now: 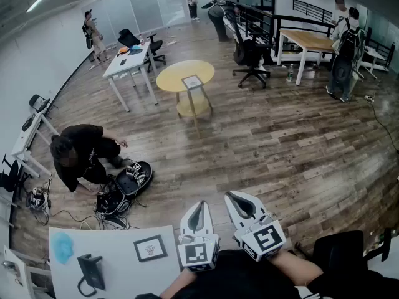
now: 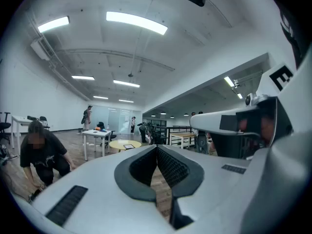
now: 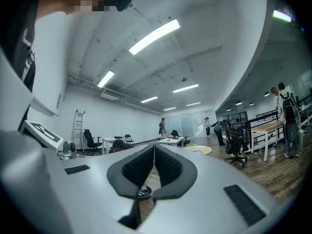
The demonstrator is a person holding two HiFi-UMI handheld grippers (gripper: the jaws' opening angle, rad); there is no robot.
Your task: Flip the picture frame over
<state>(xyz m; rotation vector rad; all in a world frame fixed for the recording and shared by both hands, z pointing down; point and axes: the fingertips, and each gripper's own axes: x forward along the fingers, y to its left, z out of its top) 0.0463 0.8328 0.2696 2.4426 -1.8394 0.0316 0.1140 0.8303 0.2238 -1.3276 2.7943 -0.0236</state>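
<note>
Wooden floor [image 1: 280, 148] takes up most of the view, with a round yellow table [image 1: 185, 75] far out in the middle and a person in black [image 1: 78, 151] crouching at the left. Your white table [image 1: 112, 273] sits in the near left corner. You're holding the left gripper [image 1: 199, 205] and right gripper [image 1: 235, 198] level, side by side, close to you. Both have their jaws pressed together on nothing. The picture frame [image 1: 150, 248] lies flat, picture side up, on that table's right end, just left of the left gripper and untouched.
</note>
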